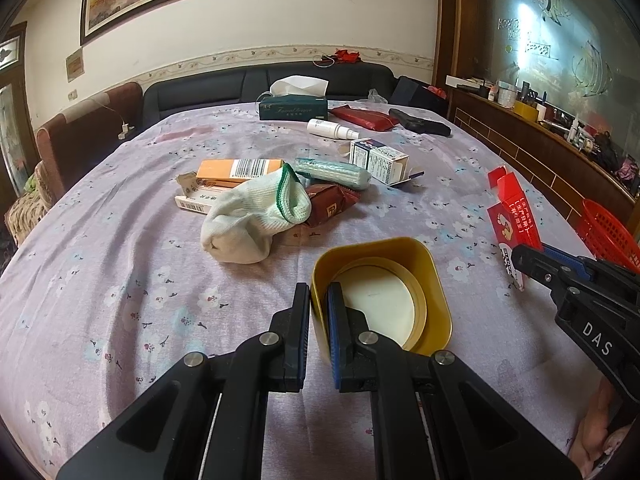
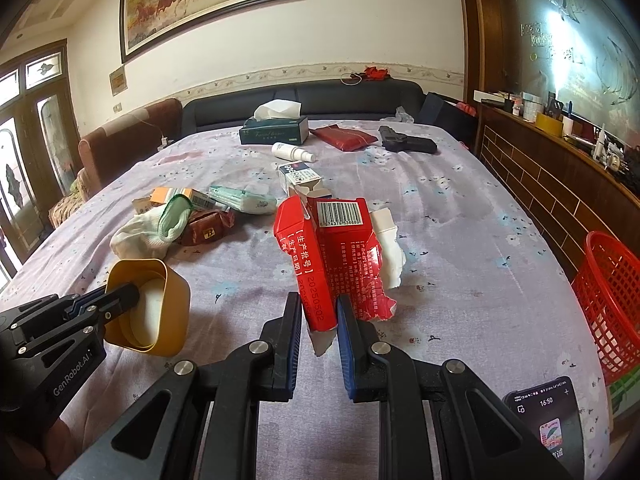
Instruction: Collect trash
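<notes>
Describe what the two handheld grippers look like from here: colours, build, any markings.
Both are matte black linkage frames with silver pivot bolts and blue pads lining the fingers. The left gripper carries white "GenRobot.AI" lettering on its body, read in the right wrist view. The right gripper shows white "DAS" lettering in the left wrist view. No cables or sleeves visible.

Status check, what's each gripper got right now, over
Left gripper shut on yellow tin wall. Right gripper shut on torn red carton. Red basket at table's right edge, path unobstructed.
</notes>
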Action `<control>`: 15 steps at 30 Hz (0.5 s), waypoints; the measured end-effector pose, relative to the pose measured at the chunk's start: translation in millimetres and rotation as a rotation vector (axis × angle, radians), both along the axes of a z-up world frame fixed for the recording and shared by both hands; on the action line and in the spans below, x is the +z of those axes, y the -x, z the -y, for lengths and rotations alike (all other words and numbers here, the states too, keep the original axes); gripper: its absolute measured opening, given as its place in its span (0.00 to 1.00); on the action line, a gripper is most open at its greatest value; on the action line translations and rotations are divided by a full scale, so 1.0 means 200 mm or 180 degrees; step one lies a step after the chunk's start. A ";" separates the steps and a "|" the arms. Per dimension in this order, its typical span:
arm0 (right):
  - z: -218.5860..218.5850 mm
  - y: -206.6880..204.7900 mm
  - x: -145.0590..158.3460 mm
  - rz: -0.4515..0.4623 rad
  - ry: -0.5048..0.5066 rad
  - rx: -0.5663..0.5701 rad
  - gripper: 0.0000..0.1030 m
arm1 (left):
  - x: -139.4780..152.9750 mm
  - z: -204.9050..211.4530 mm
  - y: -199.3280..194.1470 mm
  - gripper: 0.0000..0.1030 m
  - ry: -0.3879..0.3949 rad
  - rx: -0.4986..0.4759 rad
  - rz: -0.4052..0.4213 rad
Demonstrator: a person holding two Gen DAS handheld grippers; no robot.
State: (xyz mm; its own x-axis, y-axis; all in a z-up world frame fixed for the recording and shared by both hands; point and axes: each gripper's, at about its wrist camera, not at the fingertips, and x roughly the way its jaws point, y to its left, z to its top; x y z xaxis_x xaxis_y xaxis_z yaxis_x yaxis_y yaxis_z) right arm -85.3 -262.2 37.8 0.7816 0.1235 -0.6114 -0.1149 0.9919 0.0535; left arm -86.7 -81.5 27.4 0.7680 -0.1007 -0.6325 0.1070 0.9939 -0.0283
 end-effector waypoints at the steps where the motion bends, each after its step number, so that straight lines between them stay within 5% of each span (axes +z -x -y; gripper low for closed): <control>1: 0.00 0.00 0.00 -0.0002 0.0003 -0.0002 0.18 | 0.00 0.00 0.00 0.08 0.0002 0.0003 -0.0007; 15: 0.07 0.10 0.10 -0.0017 -0.0243 0.0067 0.18 | 0.07 0.01 0.03 0.08 0.0062 -0.0043 0.0025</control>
State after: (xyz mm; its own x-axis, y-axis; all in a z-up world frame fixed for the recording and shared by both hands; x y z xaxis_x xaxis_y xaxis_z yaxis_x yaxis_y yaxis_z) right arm -106.0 -276.3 58.7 0.7751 0.1863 -0.6037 -0.1352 0.9823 0.1295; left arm -93.4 -84.3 42.1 0.7714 -0.1234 -0.6242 0.1207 0.9916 -0.0469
